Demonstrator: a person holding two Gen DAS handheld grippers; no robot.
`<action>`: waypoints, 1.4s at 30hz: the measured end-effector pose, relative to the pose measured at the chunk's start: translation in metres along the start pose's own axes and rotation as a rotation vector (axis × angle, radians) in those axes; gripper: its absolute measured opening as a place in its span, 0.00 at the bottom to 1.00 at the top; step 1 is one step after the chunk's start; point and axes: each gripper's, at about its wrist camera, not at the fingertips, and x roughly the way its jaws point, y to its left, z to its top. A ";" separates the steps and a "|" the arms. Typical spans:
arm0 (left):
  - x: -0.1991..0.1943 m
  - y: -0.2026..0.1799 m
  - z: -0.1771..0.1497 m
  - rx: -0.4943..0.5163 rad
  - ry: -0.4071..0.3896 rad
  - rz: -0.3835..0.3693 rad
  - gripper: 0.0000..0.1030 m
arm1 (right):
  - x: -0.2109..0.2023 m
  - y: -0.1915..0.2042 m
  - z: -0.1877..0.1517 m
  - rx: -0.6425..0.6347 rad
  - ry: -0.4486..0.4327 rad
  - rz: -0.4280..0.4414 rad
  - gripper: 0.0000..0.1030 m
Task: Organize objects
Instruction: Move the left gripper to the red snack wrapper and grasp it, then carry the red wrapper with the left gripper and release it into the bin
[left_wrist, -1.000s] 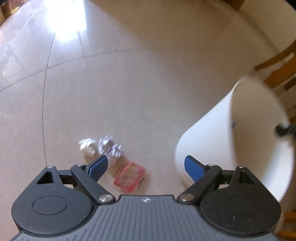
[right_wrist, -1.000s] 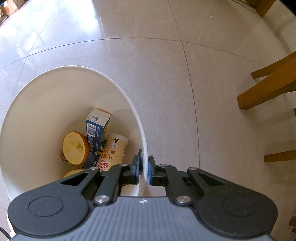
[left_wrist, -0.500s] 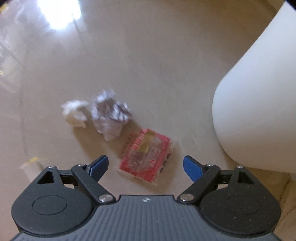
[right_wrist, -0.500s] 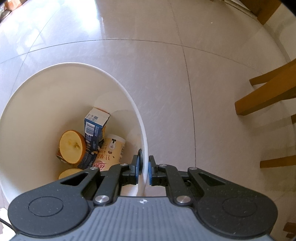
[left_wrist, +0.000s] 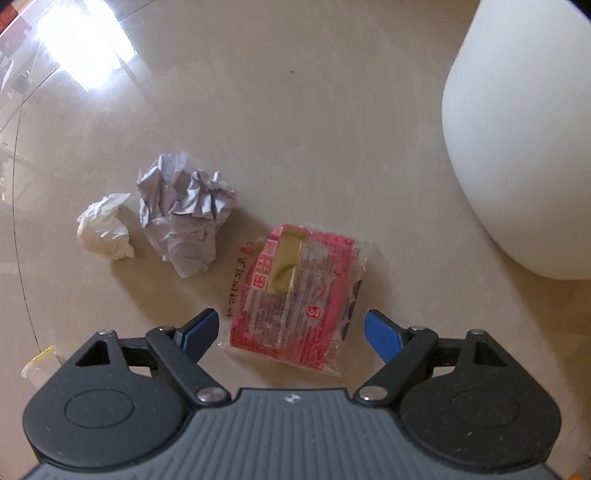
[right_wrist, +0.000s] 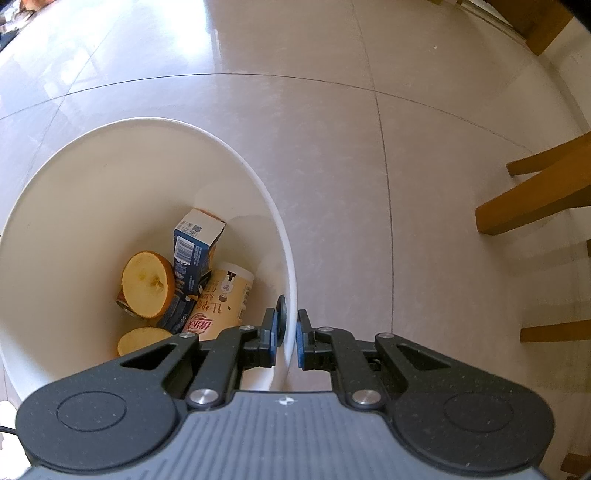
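Right gripper (right_wrist: 286, 341) pinches the bin (right_wrist: 291, 266) rim, steadying it; left gripper (left_wrist: 291, 328), jaws wide and empty, straddles the red wrapper (left_wrist: 295, 295) on the floor (left_wrist: 295, 110).

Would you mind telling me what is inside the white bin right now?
Inside the white bin lie a blue carton, a cut fruit half with another below, and a beige printed cup. Whatever lies beneath them is covered.
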 end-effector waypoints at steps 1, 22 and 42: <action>0.002 -0.001 0.000 0.002 0.001 -0.001 0.83 | 0.000 0.000 0.000 0.000 -0.001 0.001 0.12; -0.007 0.008 0.010 -0.136 -0.039 -0.024 0.53 | -0.002 -0.004 -0.001 0.015 0.003 0.018 0.12; -0.147 0.019 0.038 -0.136 0.020 -0.059 0.46 | 0.000 0.000 0.002 0.011 0.014 0.003 0.12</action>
